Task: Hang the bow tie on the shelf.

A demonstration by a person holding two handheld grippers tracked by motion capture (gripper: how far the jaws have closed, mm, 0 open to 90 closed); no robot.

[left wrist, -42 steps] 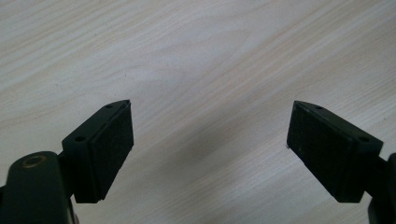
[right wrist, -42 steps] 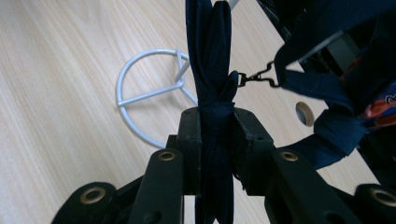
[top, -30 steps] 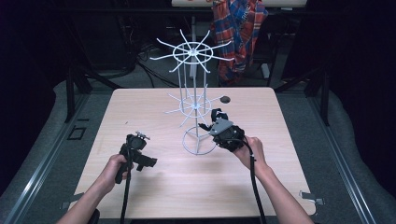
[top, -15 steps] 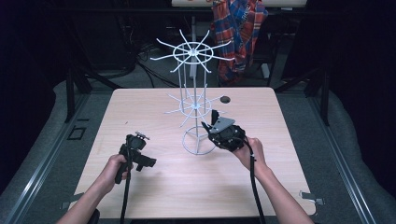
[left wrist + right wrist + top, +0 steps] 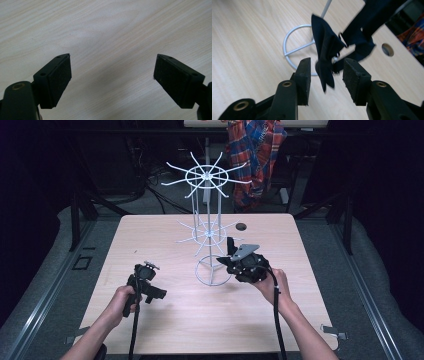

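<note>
Near the frame's centre, the right gripper [image 5: 325, 71] has its fingers apart around a dark cloth [image 5: 327, 50] beside a white wire rack [image 5: 207, 232]. Lower left, the left gripper [image 5: 112, 80] hovers over the bench [image 5: 150, 235], fingers wide apart.

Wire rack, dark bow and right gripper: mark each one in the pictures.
wire rack [image 5: 214, 279], high view, on the front of its round base ring.
dark bow [image 5: 325, 45], right gripper view, on its broad left wing.
right gripper [image 5: 325, 72], right gripper view, midway between its open fingertips.
</note>
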